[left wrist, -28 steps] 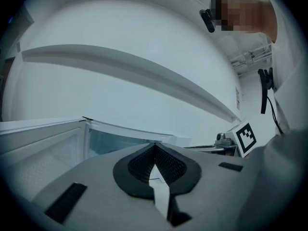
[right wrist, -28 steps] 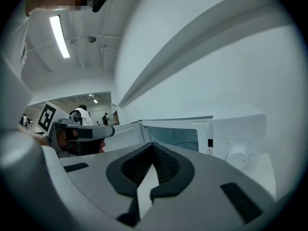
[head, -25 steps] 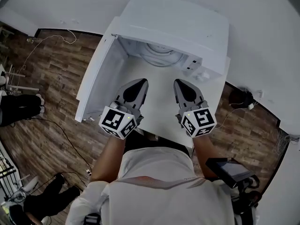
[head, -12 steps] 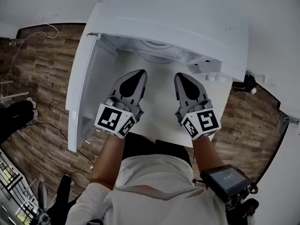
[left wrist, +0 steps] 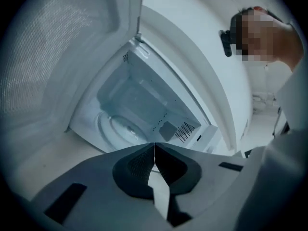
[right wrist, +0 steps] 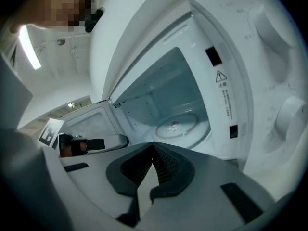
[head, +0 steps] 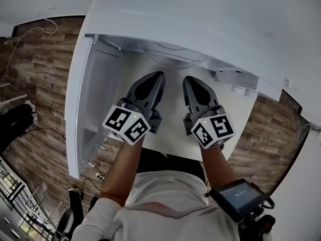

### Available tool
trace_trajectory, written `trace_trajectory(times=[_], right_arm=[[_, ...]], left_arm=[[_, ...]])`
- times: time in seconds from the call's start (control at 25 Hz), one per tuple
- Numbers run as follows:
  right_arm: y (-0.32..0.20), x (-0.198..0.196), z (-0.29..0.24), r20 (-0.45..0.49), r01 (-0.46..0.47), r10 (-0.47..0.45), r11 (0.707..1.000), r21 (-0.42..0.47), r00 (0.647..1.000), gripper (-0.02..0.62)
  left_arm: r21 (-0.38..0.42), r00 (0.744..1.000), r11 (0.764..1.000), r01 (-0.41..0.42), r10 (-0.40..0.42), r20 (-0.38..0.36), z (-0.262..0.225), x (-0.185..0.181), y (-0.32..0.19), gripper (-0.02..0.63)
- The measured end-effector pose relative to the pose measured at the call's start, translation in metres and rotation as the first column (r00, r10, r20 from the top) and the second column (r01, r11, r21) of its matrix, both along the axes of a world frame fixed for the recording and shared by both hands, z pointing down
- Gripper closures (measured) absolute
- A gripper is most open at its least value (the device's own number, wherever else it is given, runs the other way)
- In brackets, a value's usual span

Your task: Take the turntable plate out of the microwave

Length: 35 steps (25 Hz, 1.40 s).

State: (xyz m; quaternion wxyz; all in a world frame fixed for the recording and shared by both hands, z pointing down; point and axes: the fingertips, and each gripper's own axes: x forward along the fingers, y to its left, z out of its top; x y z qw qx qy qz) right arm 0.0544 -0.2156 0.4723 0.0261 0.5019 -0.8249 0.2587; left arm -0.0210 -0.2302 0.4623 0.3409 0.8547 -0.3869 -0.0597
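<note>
Microwave open, turntable plate inside, prob. flat; L hand-held gripper, R hand-held gripper closed, empty.

L tongs & R tongs lower now, nearer microwave opening

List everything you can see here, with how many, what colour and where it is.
Microwave: one, white, on the table, its door swung open to its left.
Turntable plate: one, clear glass, flat on the cavity floor.
Knobs: two, white, on the panel right of the cavity.
Table: one, white, under the microwave.
Floor: brown wood planks, either side.
Screen device: one, black, by the person's right arm.
Left gripper: one, grey, shut, empty, before the opening.
Right gripper: one, grey, shut, empty, beside it.
</note>
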Motion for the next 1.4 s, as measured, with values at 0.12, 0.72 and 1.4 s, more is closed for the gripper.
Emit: trace_trajectory(times=[0.12, 0.72, 1.4], right_arm=[[-0.004, -0.001, 0.007, 0.15, -0.038, 0.046, 0.998, -0.057, 0.988, 0.597], [-0.014, 0.003, 0.04, 0.632, -0.08, 0.269, 0.947, -0.312, 0.726, 0.515], [-0.027, 0.001, 0.061, 0.755, -0.034, 0.334, 0.923, -0.383, 0.564, 0.446]], left_arm=[[-0.076, 0.996, 0.997, 0.012, -0.018, -0.087, 0.005, 0.002, -0.005, 0.595], [-0.368, 0.886, 0.93, -0.005, -0.166, -0.432, 0.041, 0.008, -0.009, 0.54], [-0.476, 0.8, 0.877, -0.07, -0.236, -0.552, 0.064, 0.012, -0.02, 0.426]])
